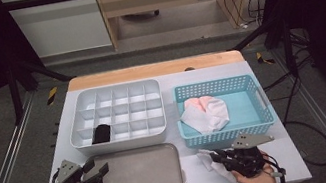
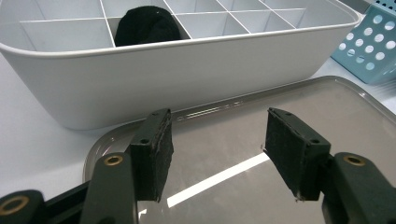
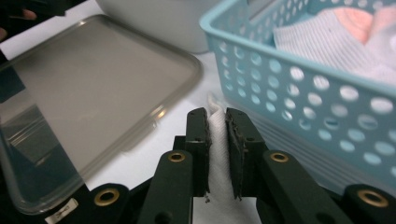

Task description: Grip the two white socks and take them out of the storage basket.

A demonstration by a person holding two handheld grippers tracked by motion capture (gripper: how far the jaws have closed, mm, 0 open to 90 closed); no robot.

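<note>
Now the right tongs (image 3: 217,116) pinch a soft white ribbed sock (image 3: 218,154) beside the perforated blue basket (image 3: 299,93); the left tongs (image 2: 217,149) gape over a smooth grey tray (image 2: 327,112).

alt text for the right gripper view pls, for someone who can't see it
The right gripper has its two black jaws closed on a white sock, held low over the white table. A grey metal tray lies to the left and a light blue perforated basket holding more white socks stands to the right.
</note>
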